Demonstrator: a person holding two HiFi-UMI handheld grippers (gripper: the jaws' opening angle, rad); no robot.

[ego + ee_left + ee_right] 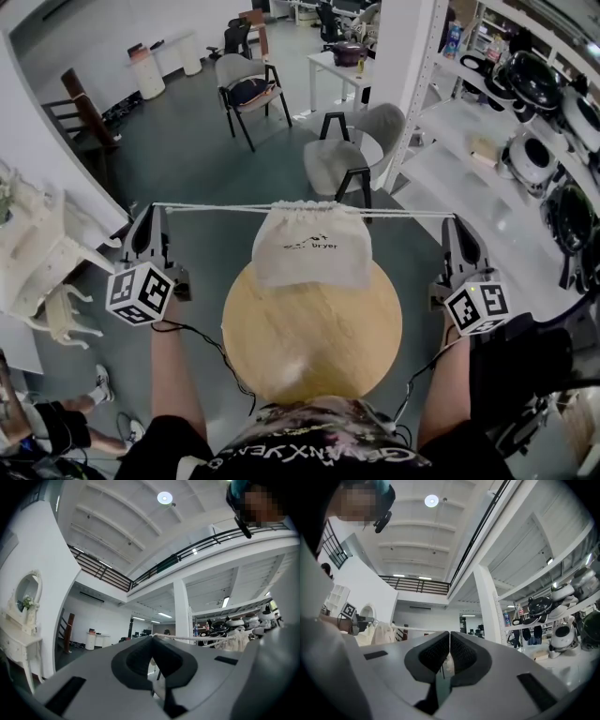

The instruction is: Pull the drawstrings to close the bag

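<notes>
Overall light: bright, even indoor light in all three views.
Sources: a round ceiling lamp (164, 498) burns white in both gripper views; strip lights (164, 615) glow farther back.
Glare: a pale sheen lies on the wooden table (302, 364).
Shadows: soft and faint on the floor (187, 150).
Distortion: strong fisheye; straight lines bow, and the corners go black in the gripper views.
Focus: the left gripper (152, 641) and right gripper (449, 637) look soft close to the lens; the room behind is sharper.

The bag (312, 246) sits at the far edge of the bench (312, 337). Its drawstrings (216, 208) stretch sideways to the left tool (148, 212) and right tool (457, 221), which flank the bench. A chair (354, 155) stands behind the bag.
</notes>
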